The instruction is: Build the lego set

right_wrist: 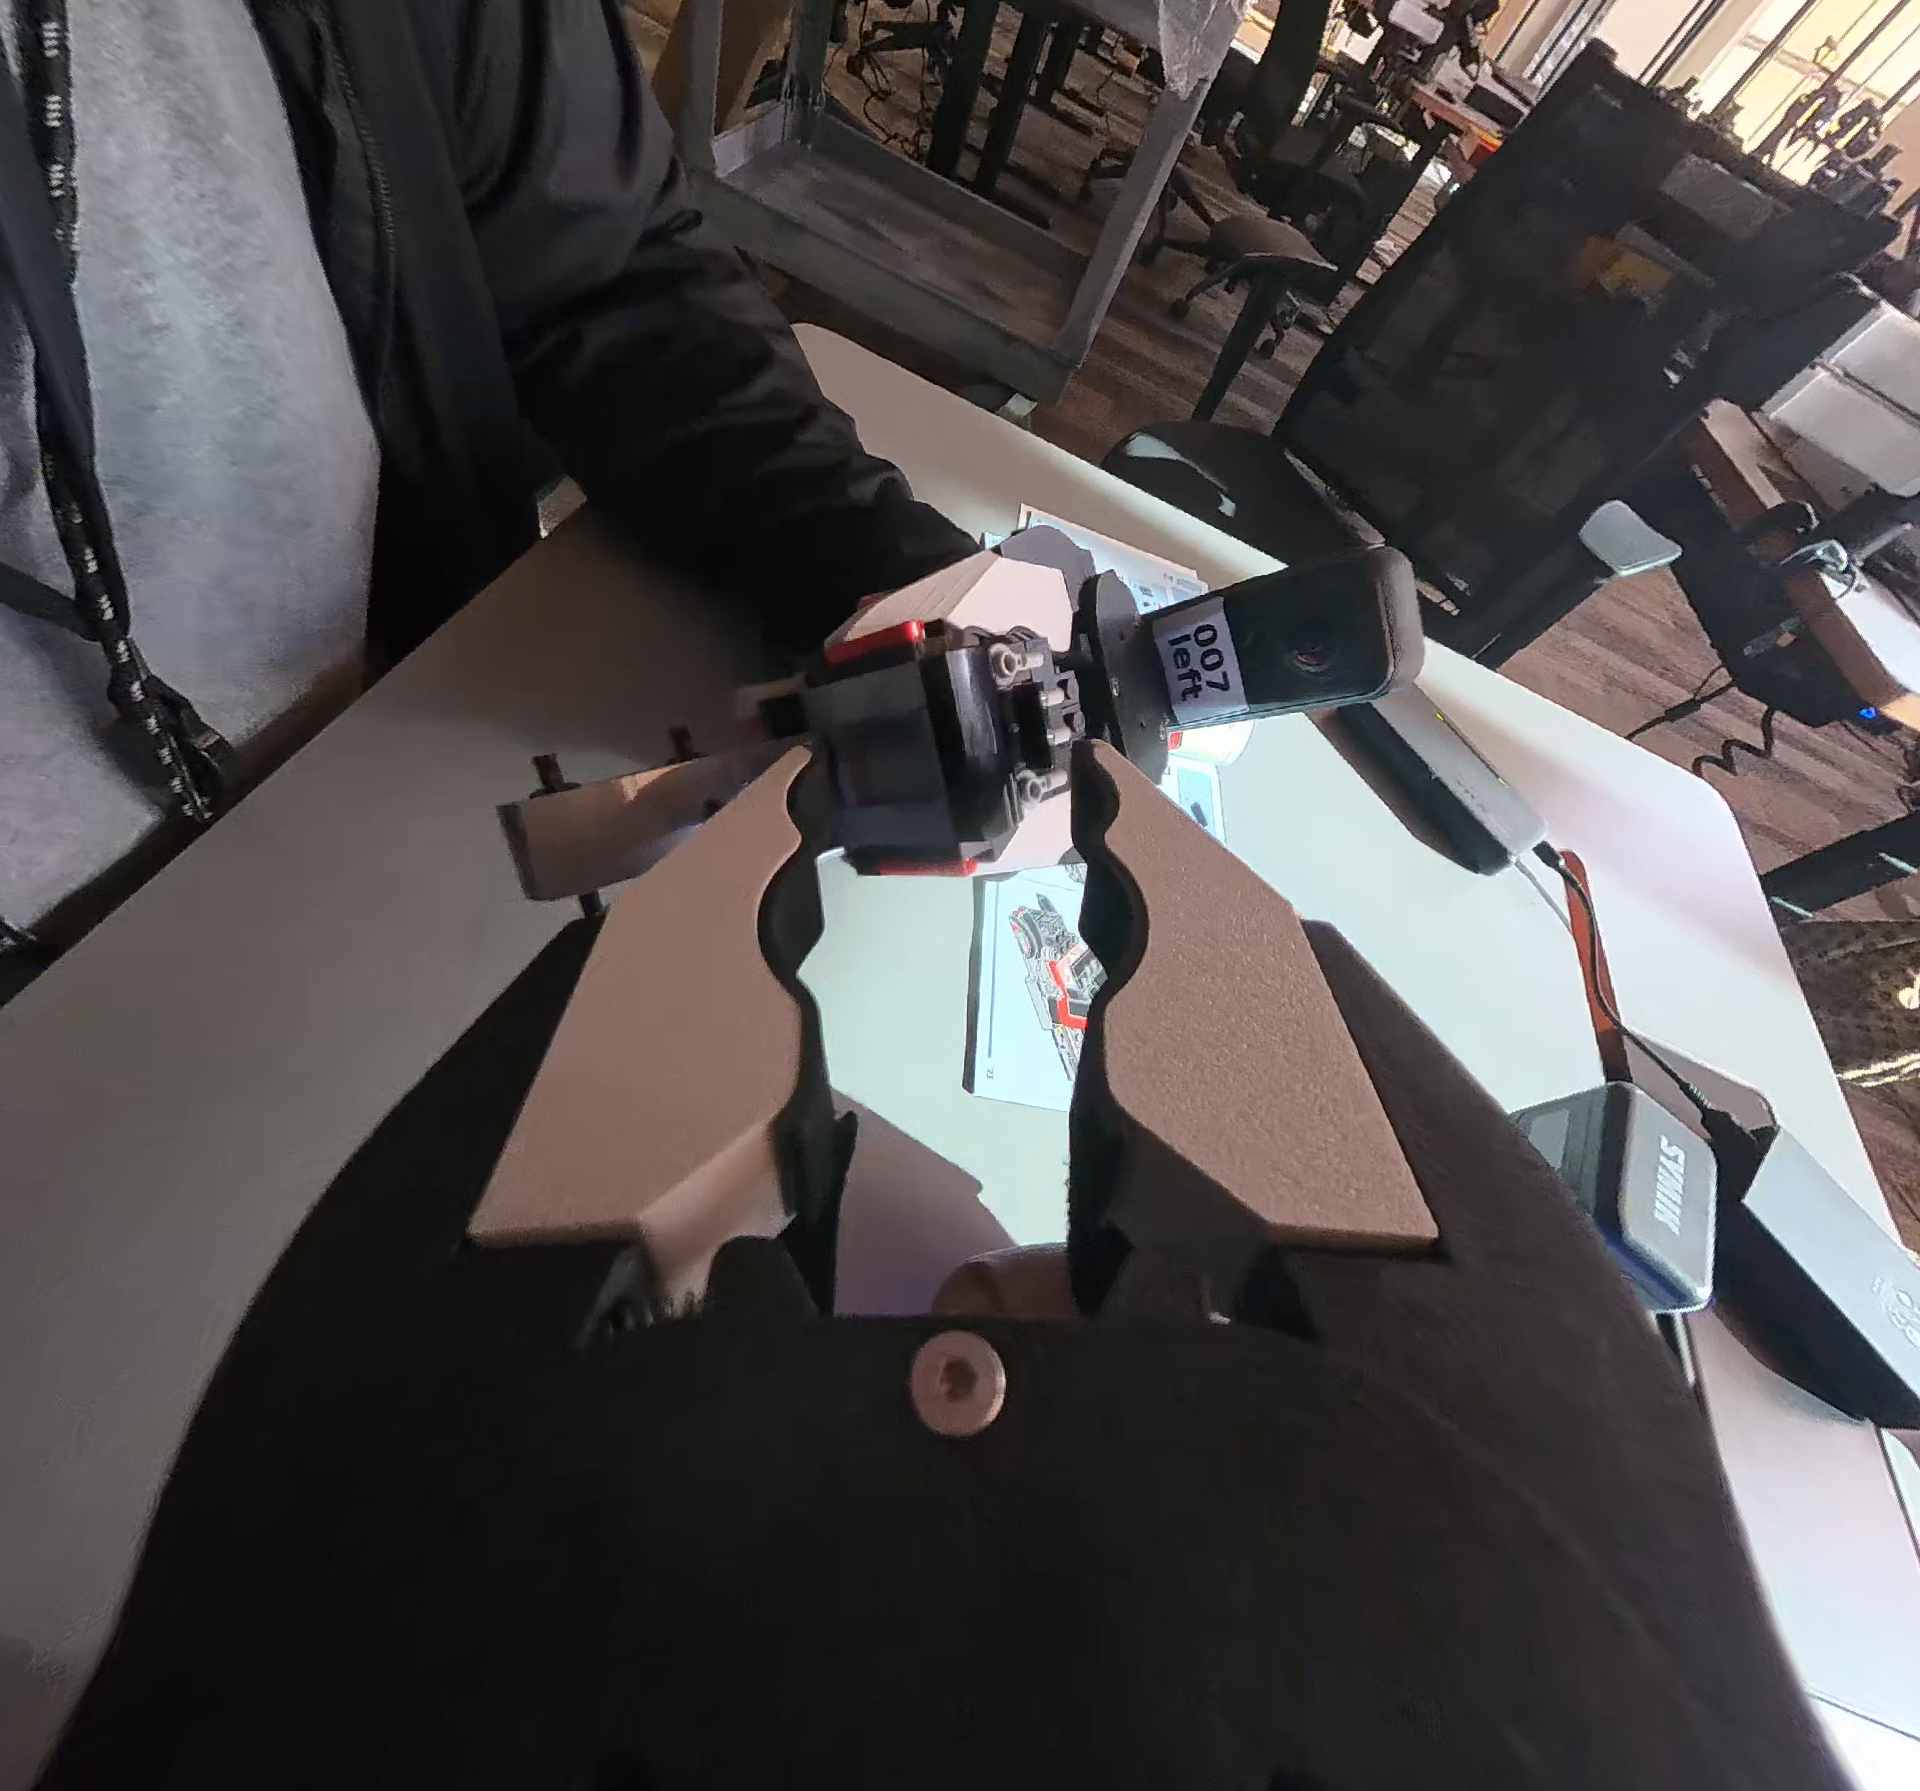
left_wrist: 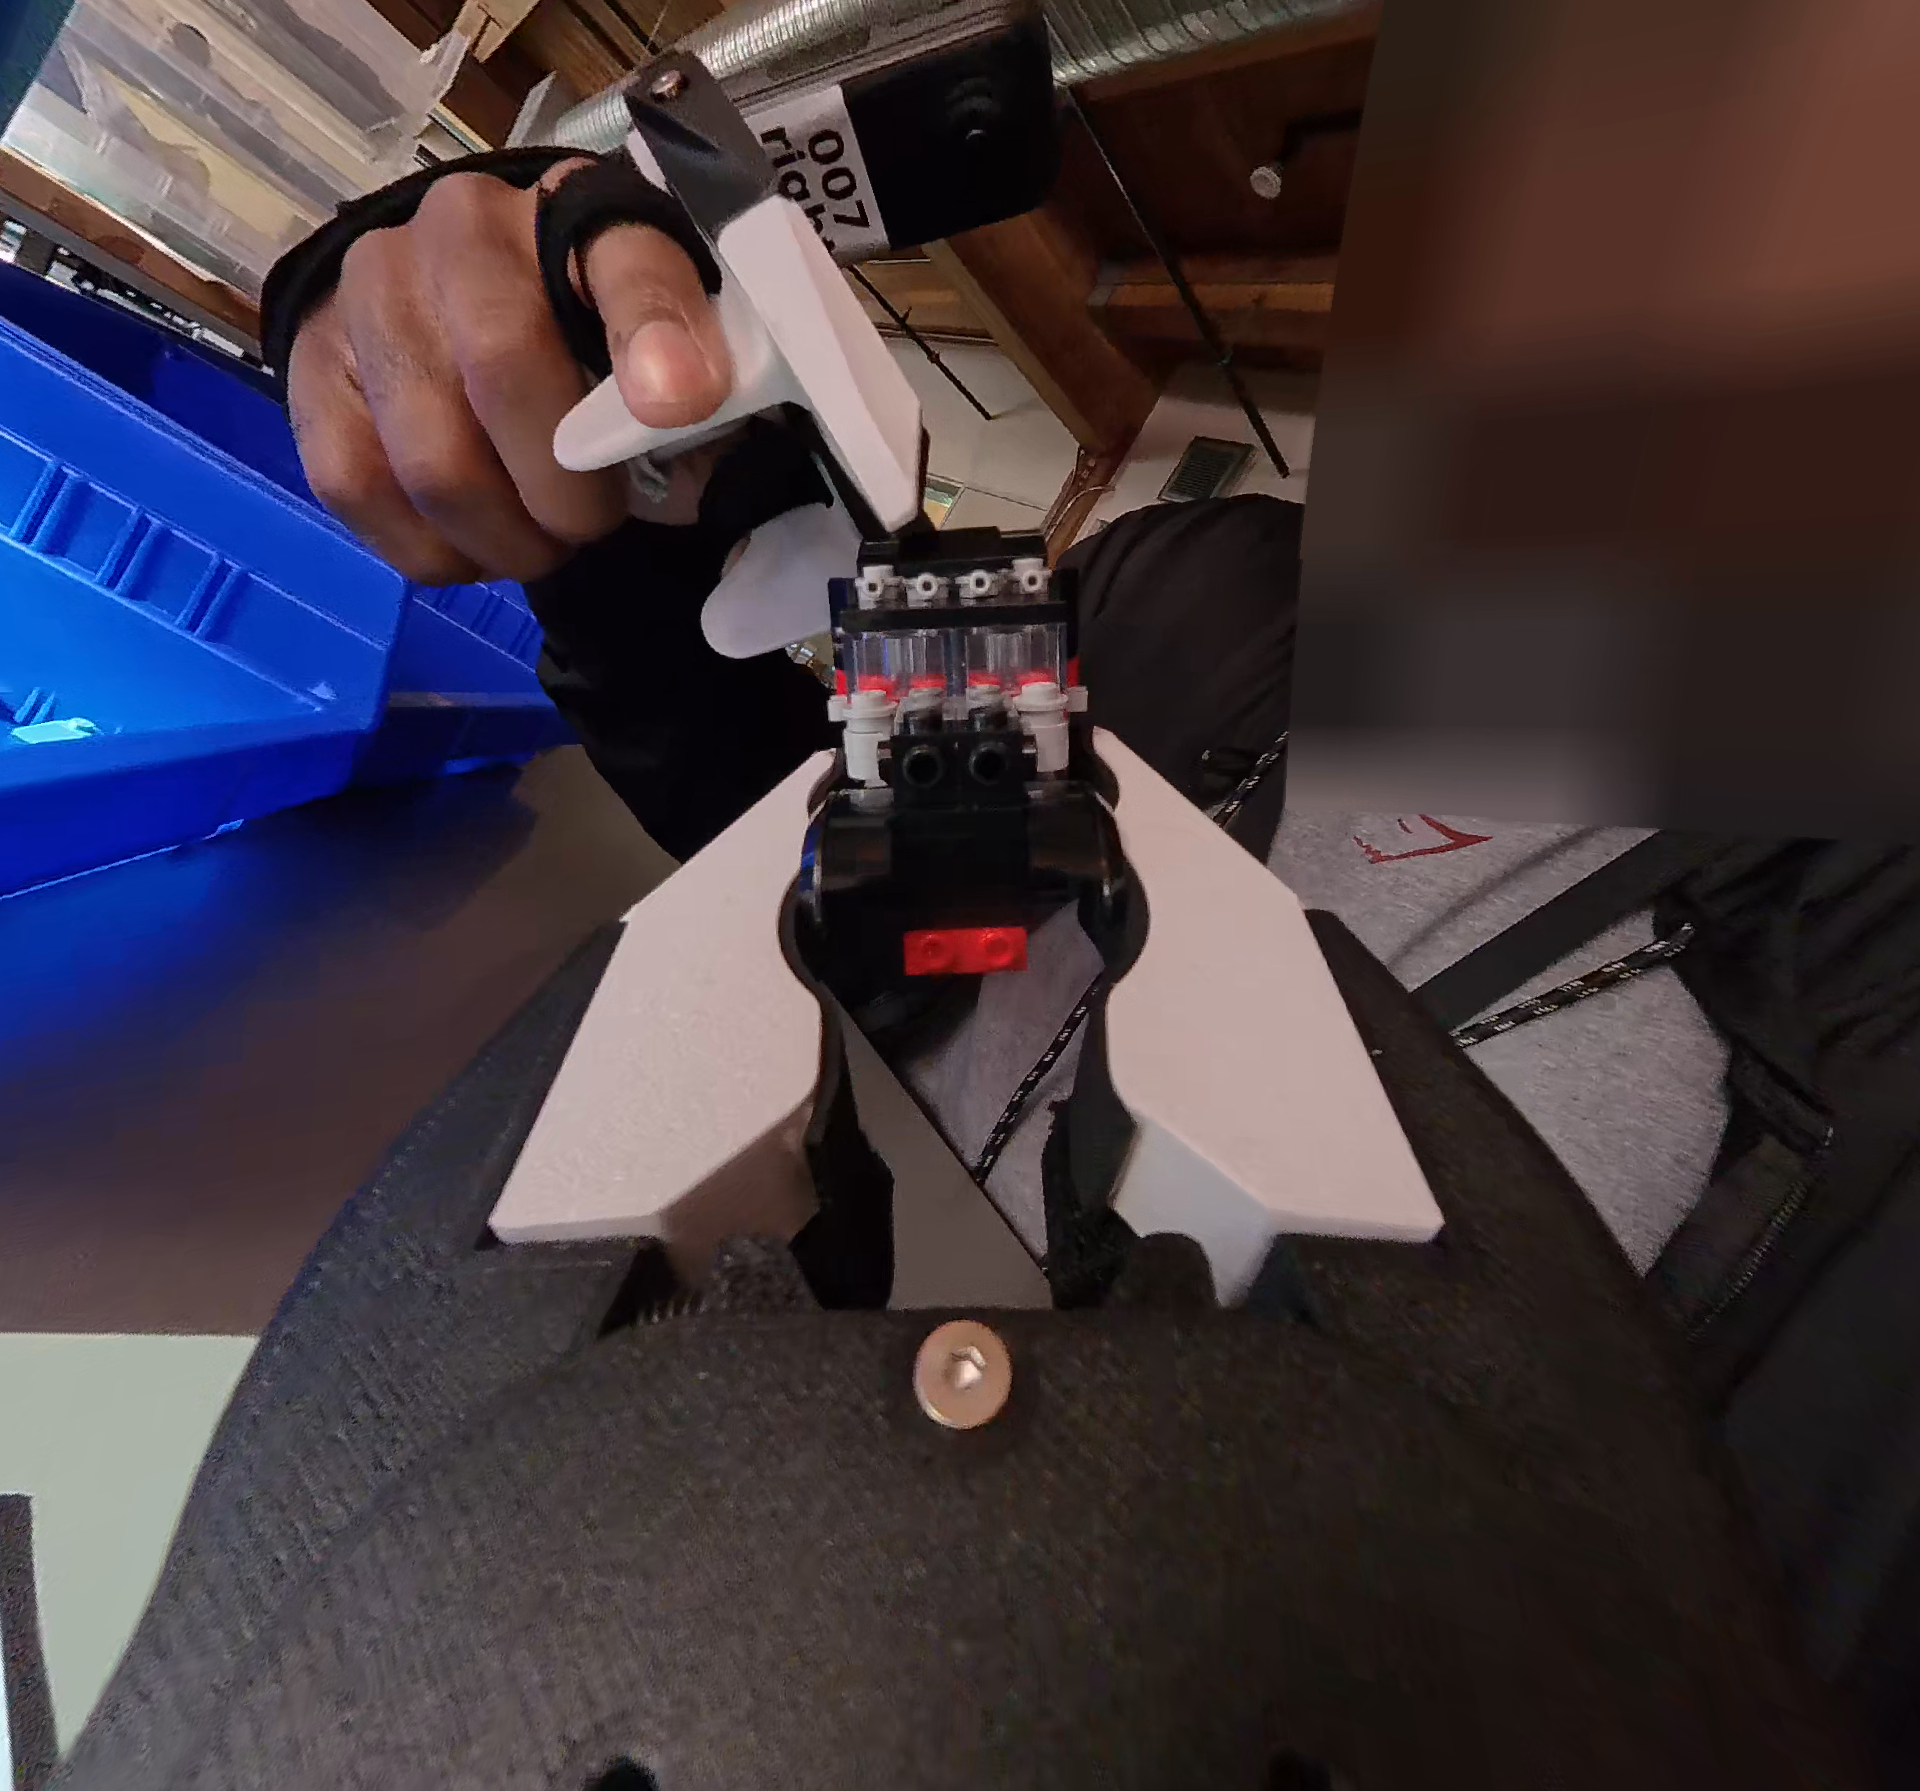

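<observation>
Black-and-red lego model (left_wrist: 961, 785) sits pinched between the left gripper (left_wrist: 961, 796) tips, long axis running straight ahead of them; the right gripper (left_wrist: 831, 546) comes in at its far end, touching, grip unclear. Blue bin (left_wrist: 187, 619) off left. Right wrist view: right gripper (right_wrist: 940, 775) spread around the model (right_wrist: 914, 765), just ahead. Below, booklet (right_wrist: 1029, 993) on white table (right_wrist: 312, 910); workshop beyond.

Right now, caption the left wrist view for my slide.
Left tongs grip the lego model; right tongs touch its top.
</observation>
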